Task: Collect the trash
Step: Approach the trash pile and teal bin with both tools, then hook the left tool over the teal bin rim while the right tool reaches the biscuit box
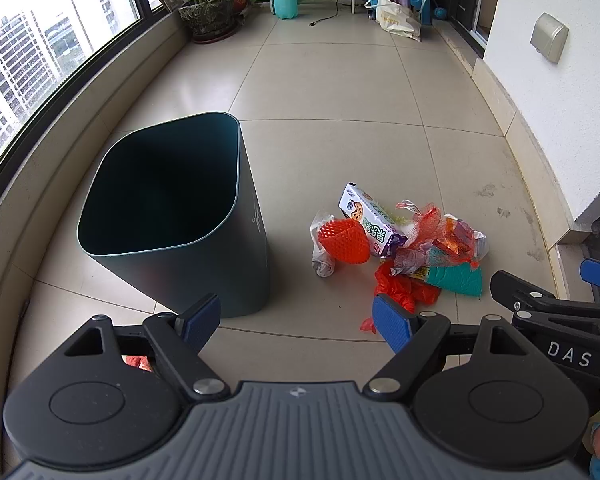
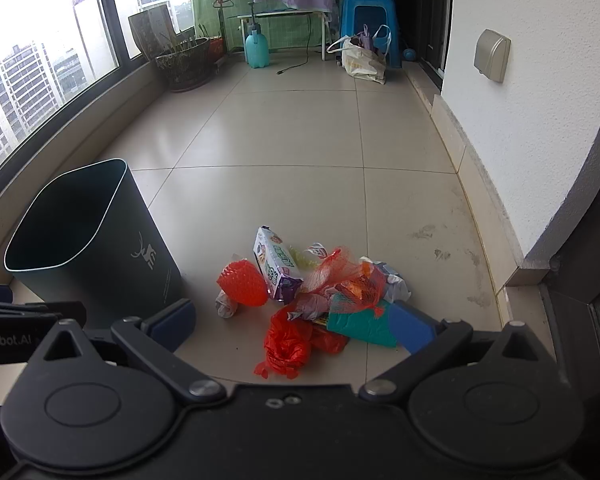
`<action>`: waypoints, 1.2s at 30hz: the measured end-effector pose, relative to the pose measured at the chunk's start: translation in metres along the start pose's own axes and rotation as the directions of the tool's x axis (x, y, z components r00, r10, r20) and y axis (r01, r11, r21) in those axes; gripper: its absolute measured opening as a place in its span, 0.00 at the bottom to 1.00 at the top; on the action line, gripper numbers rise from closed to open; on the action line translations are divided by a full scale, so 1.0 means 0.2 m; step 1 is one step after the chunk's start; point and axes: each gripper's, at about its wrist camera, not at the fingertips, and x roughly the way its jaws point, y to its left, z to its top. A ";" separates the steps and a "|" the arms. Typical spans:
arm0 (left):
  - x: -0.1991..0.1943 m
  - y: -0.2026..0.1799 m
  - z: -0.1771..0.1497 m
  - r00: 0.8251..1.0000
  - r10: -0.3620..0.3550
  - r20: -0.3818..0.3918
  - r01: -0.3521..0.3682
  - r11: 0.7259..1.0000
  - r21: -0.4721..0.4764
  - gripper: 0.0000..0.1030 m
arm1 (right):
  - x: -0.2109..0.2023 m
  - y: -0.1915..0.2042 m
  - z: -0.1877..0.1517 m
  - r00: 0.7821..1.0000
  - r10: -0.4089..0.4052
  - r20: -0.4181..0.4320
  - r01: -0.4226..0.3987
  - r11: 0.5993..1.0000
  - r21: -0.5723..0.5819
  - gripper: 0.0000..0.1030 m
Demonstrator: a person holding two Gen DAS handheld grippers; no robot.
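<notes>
left wrist view: left gripper [image 1: 296,322] hangs above the floor [image 1: 340,92] with its fingers spread wide and nothing between them; the bin stands just ahead to its left.
right wrist view: right gripper [image 2: 296,322] has its fingers spread too, holding nothing, with the trash heap straight ahead.
bin: dark green trash bin [image 1: 172,216], upright and open-topped; the inside looks dark, so i cannot tell whether anything is in it.
trash pile: loose heap on the floor tiles just beside the bin, not touching it.
pieces: orange foam net sleeve [image 2: 242,284], printed snack box [image 2: 278,266], red mesh bag [image 2: 346,280] draped over crumpled wrappers, teal packet [image 2: 358,326], red plastic bag [image 2: 290,346] nearest the right gripper.
handling: everything looks light. the plastic bag and mesh are limp and likely to snag or drag neighbours along; the box is stiffer and should take a pinch across its narrow sides.
where to hold: the bunched middle of the red plastic bag seems the easiest first pinch, being nearest and lying clear at the edge of the heap.
progress: collecting looks barely begun.
</notes>
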 end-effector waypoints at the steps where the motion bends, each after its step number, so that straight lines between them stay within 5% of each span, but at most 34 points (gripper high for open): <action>1: 0.00 0.00 0.00 1.000 0.000 0.000 0.000 1.000 0.000 0.81 | 0.00 0.00 0.00 1.000 0.001 0.000 -0.001 1.000 0.000 1.00; 18: 0.04 0.17 0.11 0.999 0.024 -0.045 -0.028 0.995 -0.092 0.81 | 0.03 0.01 0.03 1.000 -0.008 -0.008 0.008 1.000 -0.017 1.00; 27: 0.07 0.53 0.34 0.993 0.118 -0.001 -0.115 0.971 -0.207 0.81 | 0.10 0.01 0.33 0.997 -0.043 0.061 0.049 0.994 -0.095 1.00; 36: 0.27 0.86 0.46 0.986 0.165 -0.035 -0.167 0.934 -0.315 0.81 | 0.28 -0.06 0.59 0.999 0.004 0.049 0.004 0.987 -0.161 1.00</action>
